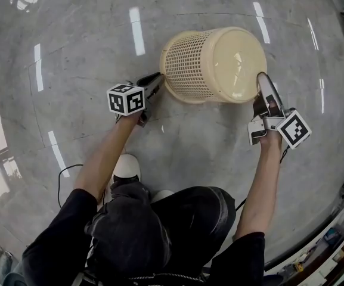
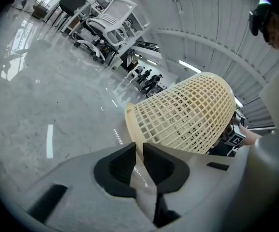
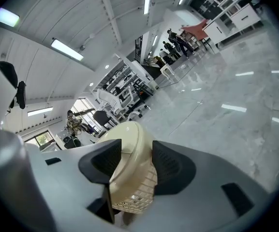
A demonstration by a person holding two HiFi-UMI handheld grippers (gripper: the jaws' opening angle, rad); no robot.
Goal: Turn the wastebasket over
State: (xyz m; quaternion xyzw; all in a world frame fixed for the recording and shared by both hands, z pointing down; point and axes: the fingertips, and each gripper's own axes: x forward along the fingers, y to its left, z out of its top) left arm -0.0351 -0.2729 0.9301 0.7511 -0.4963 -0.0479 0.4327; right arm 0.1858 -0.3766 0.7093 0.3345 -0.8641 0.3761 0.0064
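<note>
One wastebasket point(image 1: 213, 64), cream mesh, lies on its side over the grey floor point(image 1: 70, 52); whether it touches the floor cannot be told. Two tools are in use, one at each end. The left tool point(image 1: 158, 79) has its jaws nearly together, clamped on the thin rim of the open end. The right tool point(image 1: 262, 82) has its jaws set wider, clamped on the edge of the solid base.

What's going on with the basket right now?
A person is holding the cream wastebasket tipped on its side, using both grippers. The left gripper pinches its open rim, and the right gripper clamps the edge of its solid base. The basket is mid-turn, neither upright nor upside down.
</note>
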